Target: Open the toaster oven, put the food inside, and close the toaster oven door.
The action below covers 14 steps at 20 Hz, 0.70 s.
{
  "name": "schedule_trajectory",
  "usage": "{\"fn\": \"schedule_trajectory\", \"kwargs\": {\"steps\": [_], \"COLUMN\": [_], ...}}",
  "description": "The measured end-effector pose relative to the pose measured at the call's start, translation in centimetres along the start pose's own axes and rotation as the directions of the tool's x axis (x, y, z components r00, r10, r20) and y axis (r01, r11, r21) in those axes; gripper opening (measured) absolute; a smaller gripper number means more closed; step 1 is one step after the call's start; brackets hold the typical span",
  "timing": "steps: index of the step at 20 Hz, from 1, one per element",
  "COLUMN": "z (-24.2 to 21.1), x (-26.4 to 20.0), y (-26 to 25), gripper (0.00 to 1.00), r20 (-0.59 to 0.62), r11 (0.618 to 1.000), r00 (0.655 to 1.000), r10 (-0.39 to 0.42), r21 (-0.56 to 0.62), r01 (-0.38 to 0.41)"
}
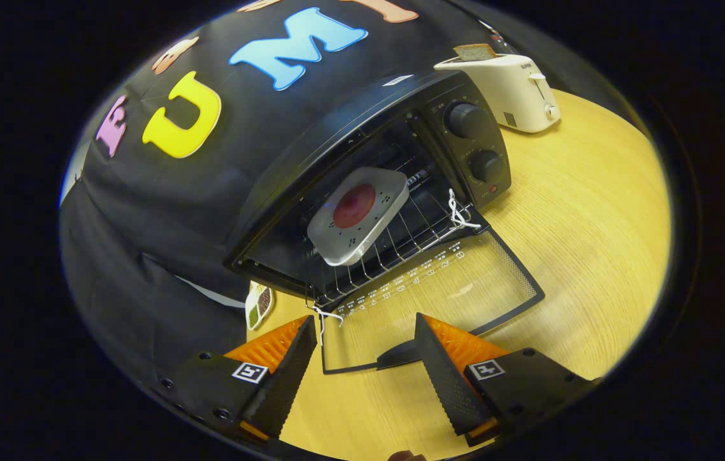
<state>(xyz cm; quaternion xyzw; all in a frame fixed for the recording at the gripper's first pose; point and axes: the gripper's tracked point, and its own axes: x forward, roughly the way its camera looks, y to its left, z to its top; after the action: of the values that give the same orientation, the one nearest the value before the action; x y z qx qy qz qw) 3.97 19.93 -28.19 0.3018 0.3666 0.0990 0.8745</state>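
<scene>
A pale wooden surface [592, 211] carries a black toaster oven [362, 166] set against the booth's dark cloth wall. Its glass door [439, 301] is folded down flat onto the surface, with the handle nearest the fingers. Inside, on the wire rack [400, 246], sits a white square plate [357, 214] holding a round red piece of food [354, 206]. A cream pop-up toaster [509, 89] stands beyond the oven with a slice of bread [474, 51] in its slot. The hand-held gripper [365, 365] is released, its fingers spread wide and empty, either side of the door's handle [400, 353].
</scene>
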Motion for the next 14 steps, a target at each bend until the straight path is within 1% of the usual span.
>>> {"fn": "schedule_trajectory", "kwargs": {"steps": [3,6,7,10,12,14], "z": [-1.5,-3.1,-3.7,-4.8,-5.5,-5.9], "x": [-0.2,-0.2,-0.2,0.2,0.5,0.7], "y": [-0.9,-2.2,-2.8,-3.0,-3.9,-5.0], "gripper": [0.98,0.98,0.98,0.98,0.98,0.98], "r20": [-0.014,-0.038,-0.051,-0.080,-0.088,-0.093], "r11": [0.989,0.957,0.944,0.920,0.892,0.853], "r00": [0.998,0.989,0.983,0.969,0.952,0.931], "r10": [-0.061,-0.144,-0.176,-0.234,-0.294,-0.352], "r21": [-0.133,-0.259,-0.290,-0.341,-0.382,-0.442], "r01": [0.059,0.129,0.154,0.194,0.240,0.278]}}
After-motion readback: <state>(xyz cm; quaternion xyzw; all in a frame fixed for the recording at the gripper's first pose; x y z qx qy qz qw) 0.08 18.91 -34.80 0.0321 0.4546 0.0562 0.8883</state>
